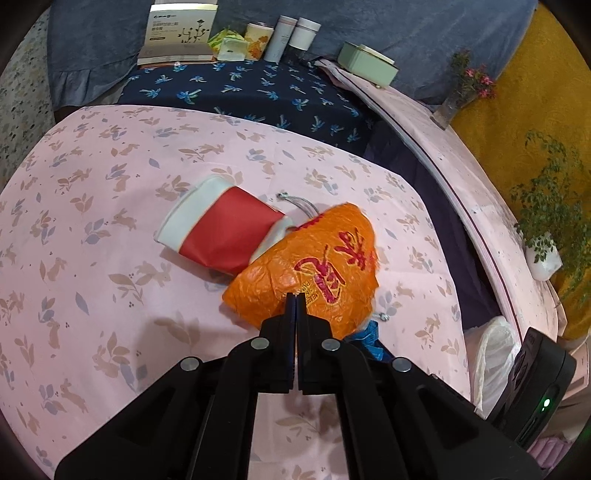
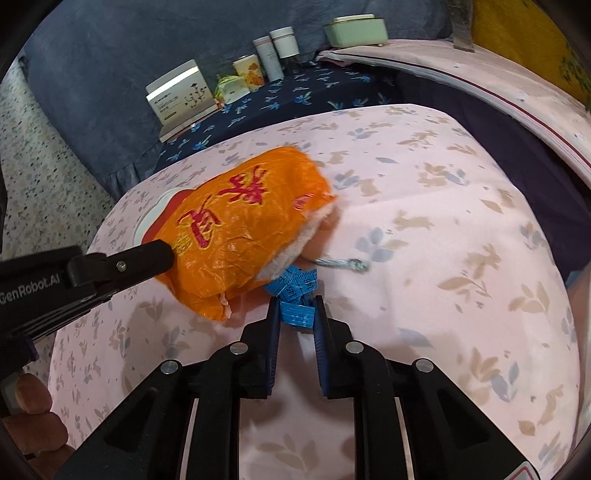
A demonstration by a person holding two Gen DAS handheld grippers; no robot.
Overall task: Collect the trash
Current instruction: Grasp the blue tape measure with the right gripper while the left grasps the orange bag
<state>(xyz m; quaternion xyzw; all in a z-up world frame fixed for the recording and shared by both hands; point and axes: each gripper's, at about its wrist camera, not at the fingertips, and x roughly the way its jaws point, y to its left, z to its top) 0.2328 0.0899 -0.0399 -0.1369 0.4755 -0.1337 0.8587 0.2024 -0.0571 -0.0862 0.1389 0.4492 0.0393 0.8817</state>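
An orange plastic bag (image 1: 314, 266) with red characters lies on the pink rabbit-print cloth (image 1: 110, 258); it also shows in the right wrist view (image 2: 236, 229). My left gripper (image 1: 296, 295) is shut on the bag's near edge. A red and white paper cup (image 1: 221, 229) lies on its side, touching the bag's far left. A crumpled blue measuring tape (image 2: 297, 291) lies beside the bag. My right gripper (image 2: 297, 301) has its jaws around the tape, closed onto it. A grey cord (image 2: 340, 263) pokes out from under the bag.
At the back on a dark blue cloth (image 1: 258, 88) stand a white box (image 1: 177, 33), snack packets (image 1: 229, 44), tins (image 1: 291, 37) and a green box (image 1: 365, 62). A white-lined bin (image 1: 491, 354) sits at right below the table. Potted plants (image 1: 546, 221) line the yellow wall.
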